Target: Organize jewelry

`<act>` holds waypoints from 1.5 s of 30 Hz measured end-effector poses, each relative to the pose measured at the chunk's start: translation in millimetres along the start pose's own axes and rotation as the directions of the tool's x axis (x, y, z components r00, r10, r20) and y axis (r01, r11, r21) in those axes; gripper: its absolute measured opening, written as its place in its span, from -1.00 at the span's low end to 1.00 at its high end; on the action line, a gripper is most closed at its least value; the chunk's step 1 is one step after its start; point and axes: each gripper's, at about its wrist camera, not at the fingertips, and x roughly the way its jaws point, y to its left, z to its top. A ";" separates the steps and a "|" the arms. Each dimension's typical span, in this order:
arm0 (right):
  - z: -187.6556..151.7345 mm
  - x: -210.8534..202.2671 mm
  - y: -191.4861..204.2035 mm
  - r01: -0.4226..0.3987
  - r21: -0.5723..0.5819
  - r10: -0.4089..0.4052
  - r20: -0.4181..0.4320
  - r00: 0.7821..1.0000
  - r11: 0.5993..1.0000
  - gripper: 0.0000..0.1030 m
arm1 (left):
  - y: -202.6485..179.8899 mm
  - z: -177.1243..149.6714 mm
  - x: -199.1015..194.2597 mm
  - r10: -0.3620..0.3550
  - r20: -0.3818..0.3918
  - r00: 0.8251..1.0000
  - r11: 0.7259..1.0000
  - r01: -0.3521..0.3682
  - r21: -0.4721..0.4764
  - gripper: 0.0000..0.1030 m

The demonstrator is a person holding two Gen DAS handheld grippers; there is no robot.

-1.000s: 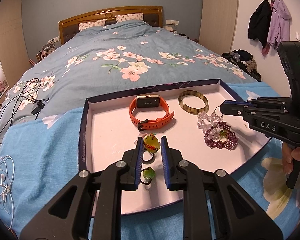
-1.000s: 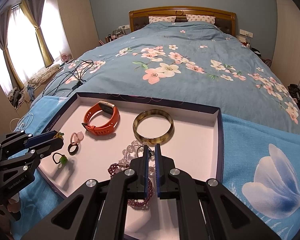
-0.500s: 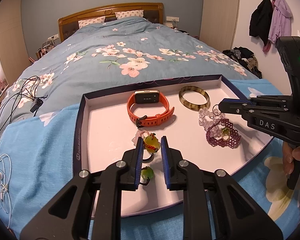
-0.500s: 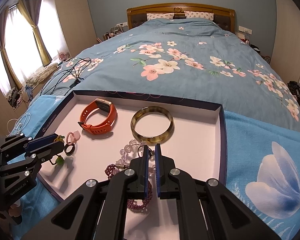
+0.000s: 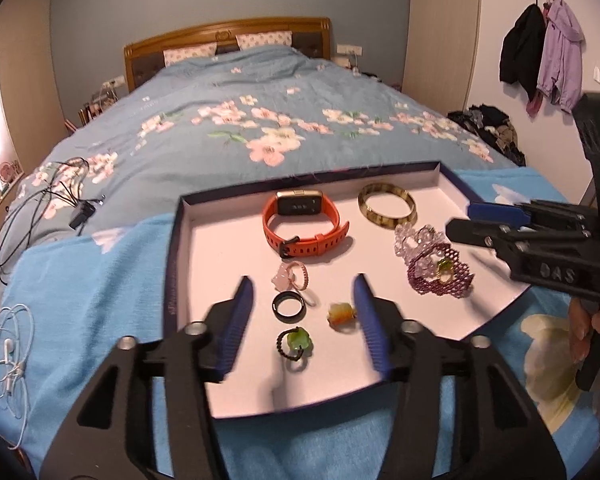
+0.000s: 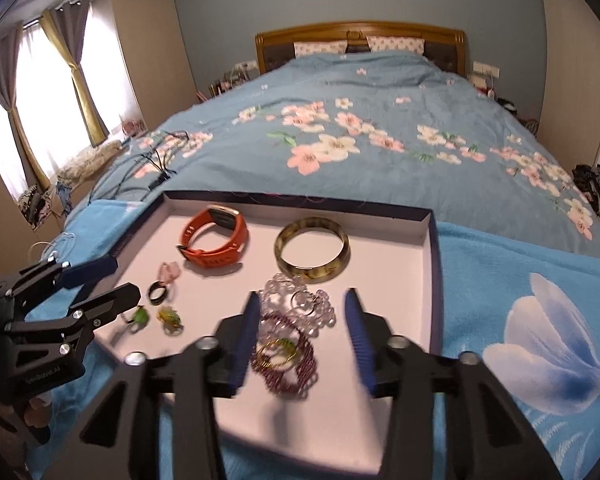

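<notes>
Two grippers, left gripper and right gripper, fingers opening, gripping nothing, over jewelry tray at lower centre.

Bed with blue floral duvet, two pillows at headboard. Light-blue blanket over near end; shallow tray rests on blanket. Black cables on duvet at left, white earphones on blanket edge.
</notes>
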 end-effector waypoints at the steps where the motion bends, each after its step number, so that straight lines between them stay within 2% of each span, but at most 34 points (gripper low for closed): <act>1: -3.2 -8.1 2.0 0.000 0.001 0.000 0.021 1.000 1.000 0.09 | 1.0 -0.7 -8.0 0.006 0.019 1.000 1.000 -0.006 -0.002 0.23; 2: -6.7 -16.1 4.4 -0.001 -0.001 0.001 0.041 0.999 1.000 0.16 | 0.7 -1.8 -16.0 0.015 0.038 0.999 1.000 -0.015 0.000 0.32; 3: -10.8 -24.7 6.9 0.000 -0.003 0.000 0.064 0.998 1.000 0.32 | 0.0 -3.5 -26.0 0.029 0.067 0.997 1.000 -0.030 0.003 0.52; 5: -17.5 -39.9 11.8 0.006 -0.004 -0.006 0.108 0.994 1.000 0.52 | -0.1 -7.1 -45.2 0.060 0.123 0.991 0.998 -0.062 0.009 0.70; 6: -21.7 -48.3 15.5 0.015 -0.012 -0.013 0.133 0.991 1.000 0.67 | 0.4 -8.8 -52.8 0.069 0.139 0.988 0.997 -0.071 0.010 0.90; 7: -24.6 -53.8 18.7 0.026 -0.019 -0.023 0.154 0.988 0.999 0.82 | 1.1 -12.8 -64.0 0.082 0.169 0.982 0.996 -0.084 0.001 0.89; 8: -28.8 -60.9 21.6 0.044 -0.023 -0.039 0.181 0.983 0.999 0.86 | 1.3 -15.7 -71.8 0.088 0.188 0.978 0.996 -0.089 -0.006 0.89; 12: -47.7 -87.0 32.3 0.087 -0.023 -0.078 0.272 0.959 0.996 0.86 | 4.6 -28.7 -98.3 0.118 0.241 0.963 0.993 -0.112 -0.038 0.89; 17: -68.5 -108.5 44.3 0.134 -0.036 -0.113 0.349 0.930 0.990 0.87 | -1.1 -48.1 -130.9 0.164 0.323 0.932 0.986 -0.156 -0.050 0.89; 23: -90.2 -131.6 58.5 0.160 -0.030 -0.131 0.433 0.892 0.987 0.87 | -8.4 -68.7 -160.3 0.173 0.388 0.905 0.985 -0.151 -0.087 0.89; 28: -102.0 -149.0 67.3 0.172 -0.025 -0.137 0.491 0.860 0.985 0.87 | -16.7 -83.5 -185.4 0.192 0.453 0.870 0.981 -0.172 -0.085 0.89; 30: -105.2 -153.4 70.0 0.186 -0.026 -0.148 0.501 0.853 0.982 0.87 | -19.1 -88.1 -193.3 0.202 0.472 0.858 0.979 -0.180 -0.092 0.89; 36: -110.3 -161.9 72.8 0.206 -0.018 -0.167 0.523 0.836 0.978 0.87 | -26.6 -97.2 -211.3 0.213 0.503 0.838 0.977 -0.188 -0.102 0.89; 45: -115.2 -169.5 73.6 0.190 -0.014 -0.154 0.529 0.834 0.982 0.87 | -36.1 -104.1 -228.1 0.222 0.535 0.815 0.975 -0.201 -0.099 0.89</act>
